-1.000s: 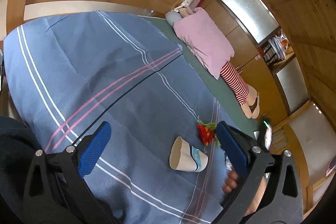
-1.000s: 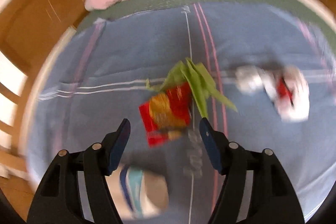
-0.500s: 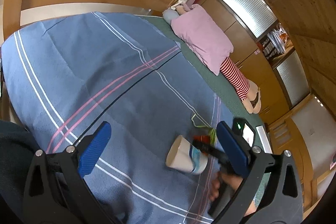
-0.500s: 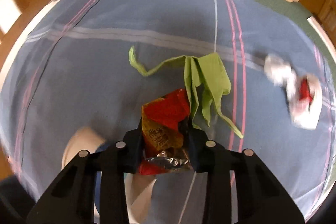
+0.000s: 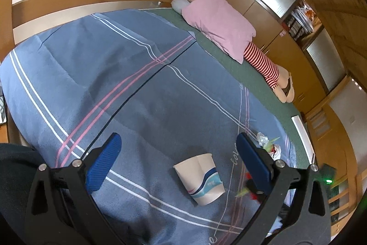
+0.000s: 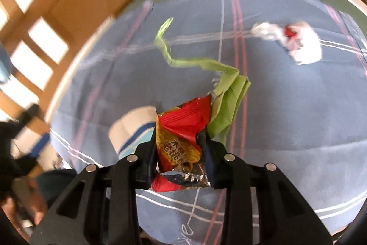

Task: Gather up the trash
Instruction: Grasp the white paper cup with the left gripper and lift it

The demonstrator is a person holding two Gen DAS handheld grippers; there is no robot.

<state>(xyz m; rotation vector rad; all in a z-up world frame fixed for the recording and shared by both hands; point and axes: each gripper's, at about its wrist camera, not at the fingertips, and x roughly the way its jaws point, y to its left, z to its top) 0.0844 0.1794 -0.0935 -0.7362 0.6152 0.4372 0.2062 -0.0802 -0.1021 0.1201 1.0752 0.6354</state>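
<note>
My right gripper [image 6: 179,148] is shut on a red and yellow snack wrapper [image 6: 181,132] and holds it above the blue bedspread. A green paper strip [image 6: 227,93] hangs from the wrapper and trails over the bed. A white paper cup with blue stripes [image 5: 200,178] lies on its side; in the right wrist view the cup [image 6: 130,125] is just left of the wrapper. Crumpled white trash with a red piece [image 6: 296,40] lies at the far right. My left gripper [image 5: 179,157] is open and empty, with the cup lying between its fingers' line of sight.
The blue striped bedspread [image 5: 114,75] covers the bed. A pink pillow [image 5: 220,22] and a doll with red striped legs [image 5: 268,70] lie on the green sheet at the far side. Wooden cabinets [image 5: 286,45] stand behind.
My right gripper closed on the red wrapper and lifted it, with the green strip trailing. The left gripper stayed open and shifted a little; the cup stayed lying on its side.
</note>
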